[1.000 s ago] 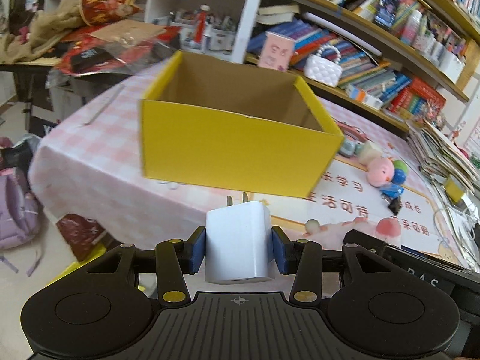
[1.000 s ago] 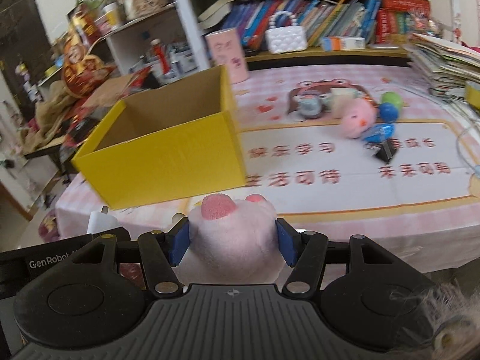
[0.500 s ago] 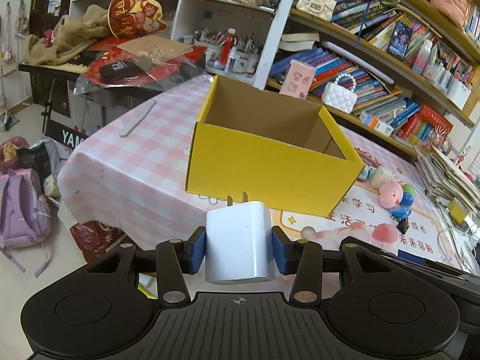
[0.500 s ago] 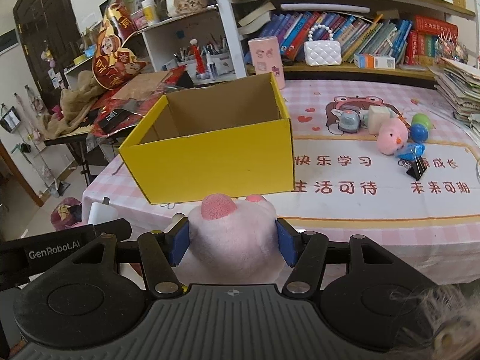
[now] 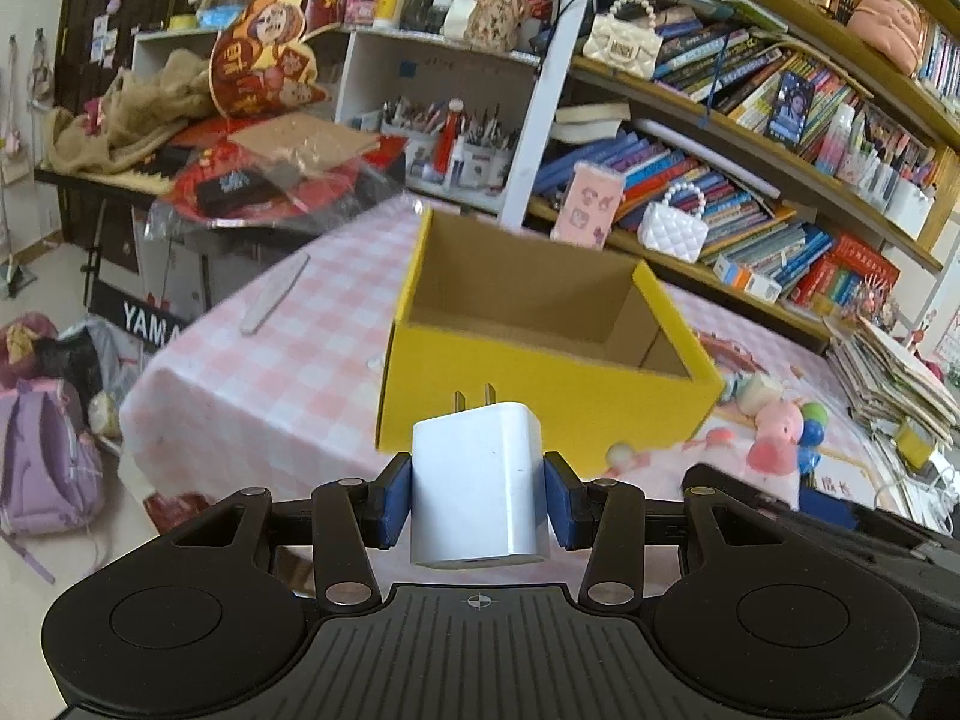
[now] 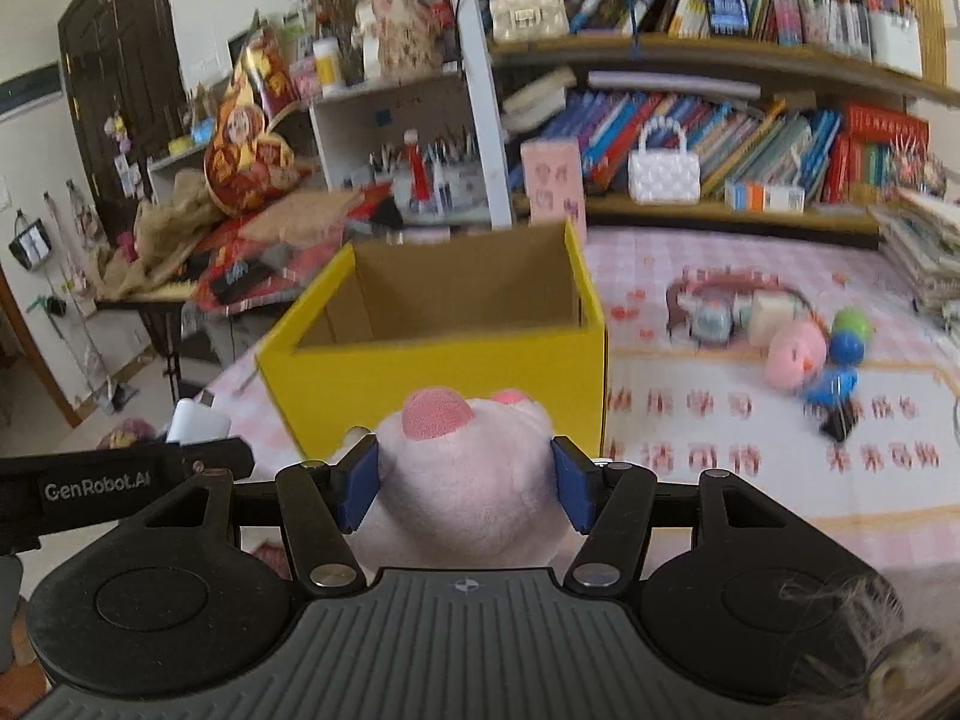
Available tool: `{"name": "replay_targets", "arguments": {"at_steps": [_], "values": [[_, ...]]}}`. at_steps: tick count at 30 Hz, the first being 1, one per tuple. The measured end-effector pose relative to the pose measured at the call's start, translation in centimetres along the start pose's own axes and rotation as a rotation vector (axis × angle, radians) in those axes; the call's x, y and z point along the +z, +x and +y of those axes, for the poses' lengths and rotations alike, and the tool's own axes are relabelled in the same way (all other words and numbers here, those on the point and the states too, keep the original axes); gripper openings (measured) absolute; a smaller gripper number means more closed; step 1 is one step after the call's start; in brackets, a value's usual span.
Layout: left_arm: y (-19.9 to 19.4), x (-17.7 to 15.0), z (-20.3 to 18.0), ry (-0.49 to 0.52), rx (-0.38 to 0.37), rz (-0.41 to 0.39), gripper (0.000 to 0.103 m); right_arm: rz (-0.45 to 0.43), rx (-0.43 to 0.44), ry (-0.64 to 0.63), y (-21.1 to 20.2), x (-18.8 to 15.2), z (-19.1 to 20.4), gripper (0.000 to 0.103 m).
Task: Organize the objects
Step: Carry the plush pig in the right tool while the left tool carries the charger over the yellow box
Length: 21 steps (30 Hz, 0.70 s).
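**Inspector:** Before the near wall of the yellow box [image 5: 540,402], on the pink checked table [image 5: 252,384]: left gripper [image 5: 478,501] clamped on a white charger [image 5: 478,483], prongs pointing ahead toward the box. Right gripper [image 6: 465,489] clenched on a pink plush toy [image 6: 465,474], pads pressed into its sides. Both loads short of the rim, neither over the opening.

**Assistant:** Advice for the drop?

**Inspector:** Judged best: carry each load up and clear of the near wall, centre over the open top, lower inside, then release. Charger hard and smooth, likely to bounce or clatter if dropped from height. Plush soft, likely to cling to the pads; open wide.

**Assistant:** Hazards?

**Inspector:** Grippers side by side, close; one at a time through the opening, or apart at opposite ends. Box light cardboard, likely to slide if nudged. Small toys [image 6: 804,354] to the right on the table, well apart, not yet gathered.
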<state>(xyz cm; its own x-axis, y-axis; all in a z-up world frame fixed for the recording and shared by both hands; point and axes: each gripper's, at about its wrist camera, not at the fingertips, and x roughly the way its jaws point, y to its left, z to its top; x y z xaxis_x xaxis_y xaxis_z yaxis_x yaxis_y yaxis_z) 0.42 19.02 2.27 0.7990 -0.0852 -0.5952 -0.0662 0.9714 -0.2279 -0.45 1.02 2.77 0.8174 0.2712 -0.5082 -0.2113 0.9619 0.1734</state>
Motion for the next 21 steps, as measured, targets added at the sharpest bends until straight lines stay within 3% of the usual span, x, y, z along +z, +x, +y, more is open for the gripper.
{"name": "replay_targets", "arguments": {"at_steps": [6, 11, 16, 21], "values": [[1.0, 3.5, -0.3, 0.015, -0.012, -0.062, 0.043, -0.156, -0.006, -0.037, 1.0, 4.0, 0.2, 0.058], [3.1, 6.0, -0.6, 0.015, -0.003, -0.091, 0.043, -0.211, -0.022, -0.056, 4.0, 7.3, -0.1, 0.058], [6.0, 7.4, -0.6, 0.006, 0.022, -0.078, 0.043, -0.191, -0.023, -0.088, 8.6, 8.9, -0.5, 0.058], [9.8, 8.2, -0.8, 0.009, 0.048, -0.029, 0.043, -0.097, 0.007, -0.142, 13.6, 8.4, -0.8, 0.058]]}}
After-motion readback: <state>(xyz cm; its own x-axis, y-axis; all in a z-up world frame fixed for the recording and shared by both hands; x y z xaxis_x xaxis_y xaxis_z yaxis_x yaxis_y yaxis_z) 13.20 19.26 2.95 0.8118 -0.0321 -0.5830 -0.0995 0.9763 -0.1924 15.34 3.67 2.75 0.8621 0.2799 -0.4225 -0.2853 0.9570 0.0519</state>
